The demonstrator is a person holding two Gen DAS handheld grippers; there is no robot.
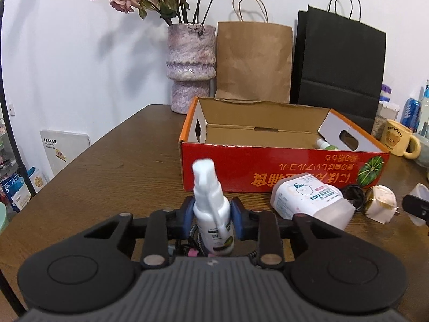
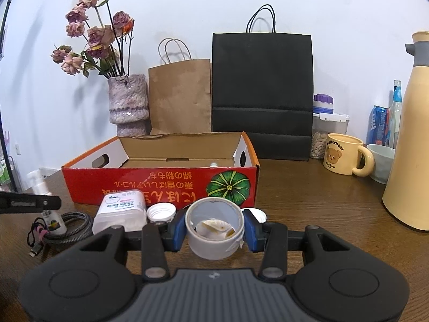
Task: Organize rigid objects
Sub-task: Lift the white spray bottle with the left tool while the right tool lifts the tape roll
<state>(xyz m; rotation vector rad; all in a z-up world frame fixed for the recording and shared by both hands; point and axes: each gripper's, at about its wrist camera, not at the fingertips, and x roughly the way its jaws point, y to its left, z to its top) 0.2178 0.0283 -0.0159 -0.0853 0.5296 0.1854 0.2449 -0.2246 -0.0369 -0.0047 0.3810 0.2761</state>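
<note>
The left gripper (image 1: 212, 218) is clamped on an upright white spray bottle (image 1: 211, 209). The right gripper (image 2: 215, 228) is clamped on a grey tape roll (image 2: 214, 232). At 12 o'clock of both, on the table (image 2: 308, 204), sits the open red box (image 2: 161, 185), 1 small bottle (image 1: 325, 144) inside.

In the left wrist view the spray bottle (image 1: 211, 209) has a blurred nozzle, and its base is hidden behind the gripper body at 6 o'clock. A small bottle (image 1: 325, 144) inside the red box (image 1: 268, 169) shows only its top over the front wall. At 3 o'clock the blue can (image 1: 411, 112) is crowded against the frame edge. In the right wrist view the cream thermos (image 2: 409, 134) is cut off at 3 o'clock.
</note>
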